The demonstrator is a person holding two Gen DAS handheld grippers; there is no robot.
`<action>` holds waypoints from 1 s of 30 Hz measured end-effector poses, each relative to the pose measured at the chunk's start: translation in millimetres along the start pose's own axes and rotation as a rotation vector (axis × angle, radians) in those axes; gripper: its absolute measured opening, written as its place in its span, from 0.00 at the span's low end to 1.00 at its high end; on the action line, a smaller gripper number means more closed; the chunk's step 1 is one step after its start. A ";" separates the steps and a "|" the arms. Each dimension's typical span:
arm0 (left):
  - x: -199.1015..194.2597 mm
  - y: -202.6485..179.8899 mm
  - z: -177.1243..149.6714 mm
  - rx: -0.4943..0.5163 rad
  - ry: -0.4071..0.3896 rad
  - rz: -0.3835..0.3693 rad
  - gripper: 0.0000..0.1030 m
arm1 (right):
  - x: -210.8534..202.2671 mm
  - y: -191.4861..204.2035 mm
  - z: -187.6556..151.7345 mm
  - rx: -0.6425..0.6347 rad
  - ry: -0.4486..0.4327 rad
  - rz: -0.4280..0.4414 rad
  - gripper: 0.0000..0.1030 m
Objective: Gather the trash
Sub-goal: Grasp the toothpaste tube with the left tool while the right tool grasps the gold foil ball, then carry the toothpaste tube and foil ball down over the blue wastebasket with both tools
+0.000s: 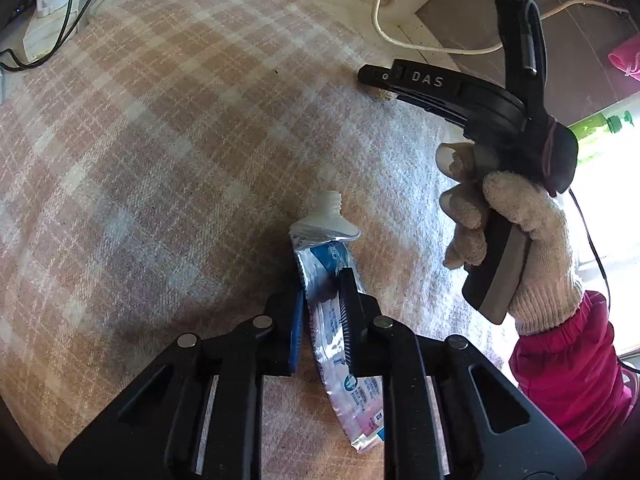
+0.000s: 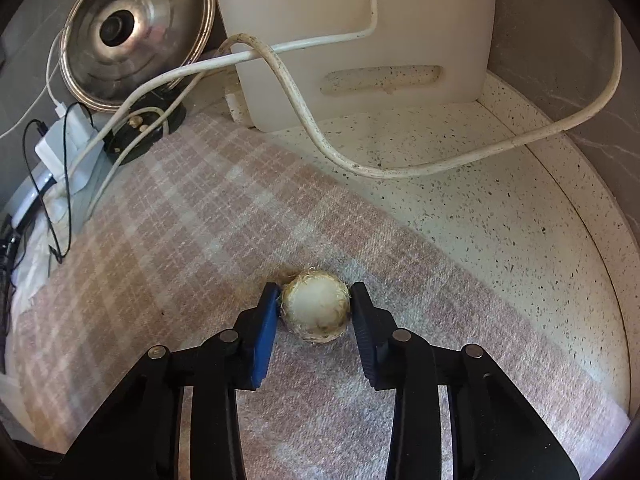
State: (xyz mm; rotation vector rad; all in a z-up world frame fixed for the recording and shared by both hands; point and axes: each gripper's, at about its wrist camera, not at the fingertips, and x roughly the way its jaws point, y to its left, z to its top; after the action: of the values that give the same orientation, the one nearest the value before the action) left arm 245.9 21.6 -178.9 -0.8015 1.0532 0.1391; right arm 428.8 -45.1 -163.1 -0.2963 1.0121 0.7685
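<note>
In the left wrist view my left gripper (image 1: 322, 280) is shut on a squeezed, capless toothpaste tube (image 1: 340, 308), silver, blue and pink, held over the pink plaid cloth (image 1: 160, 140). The right gripper (image 1: 376, 76), held by a gloved hand, is at the upper right with its tips at a small fibrous piece. In the right wrist view my right gripper (image 2: 314, 294) has its jaws around a round, pale, fibrous husk piece (image 2: 315, 307) lying on the cloth (image 2: 180, 240); both pads touch its sides.
A white cutting board (image 2: 360, 28) leans against the back wall, with white cables (image 2: 360, 168) over the speckled counter (image 2: 500, 208). A metal pot lid (image 2: 136, 28), a black base and white chargers (image 2: 68, 136) stand at the back left. A green bottle (image 1: 600, 124) is at the right.
</note>
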 end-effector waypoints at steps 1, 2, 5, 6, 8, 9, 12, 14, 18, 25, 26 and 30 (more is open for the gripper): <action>1.1 -1.2 0.6 -0.002 0.001 -0.004 0.12 | -5.5 -3.0 -2.0 0.019 -0.003 0.017 0.33; 2.2 -3.0 0.7 0.000 0.002 -0.003 0.12 | -14.0 -7.3 -6.1 0.044 -0.011 0.040 0.33; 4.3 -4.9 3.5 0.000 0.000 -0.002 0.12 | -38.1 -19.5 -25.4 0.125 -0.034 0.108 0.33; 6.5 -6.2 4.6 -0.005 0.003 -0.005 0.12 | -44.4 -22.3 -33.4 0.144 -0.035 0.119 0.33; 10.5 -6.5 5.9 -0.027 0.024 0.006 0.19 | -55.7 -26.3 -49.9 0.159 -0.036 0.116 0.33; 12.1 -6.0 7.8 -0.039 0.022 -0.009 0.19 | -61.3 -27.1 -57.1 0.165 -0.039 0.111 0.33; 18.1 -10.4 14.0 -0.015 0.002 -0.014 0.19 | -75.3 -33.1 -75.5 0.196 -0.040 0.111 0.33; 19.8 -14.3 18.2 0.001 -0.005 -0.007 0.14 | -83.9 -37.4 -84.7 0.217 -0.043 0.109 0.33; 11.8 -24.8 21.1 0.033 -0.040 -0.020 0.02 | -104.1 -38.9 -95.8 0.224 -0.069 0.086 0.33; -24.1 -35.3 0.9 0.106 -0.079 -0.028 0.01 | -131.8 -31.1 -119.2 0.239 -0.100 0.093 0.33; -28.1 -34.8 -0.8 0.106 -0.083 -0.032 0.01 | -135.5 -30.3 -122.5 0.246 -0.104 0.095 0.33; -50.8 -28.8 -12.8 0.105 -0.107 -0.040 0.01 | -150.0 -25.4 -132.1 0.258 -0.122 0.095 0.33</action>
State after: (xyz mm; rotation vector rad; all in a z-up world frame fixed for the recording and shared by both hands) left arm 224.0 6.1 -125.6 -0.7122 0.9356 0.0914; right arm 315.6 -202.2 -107.5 0.0207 1.0022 0.7230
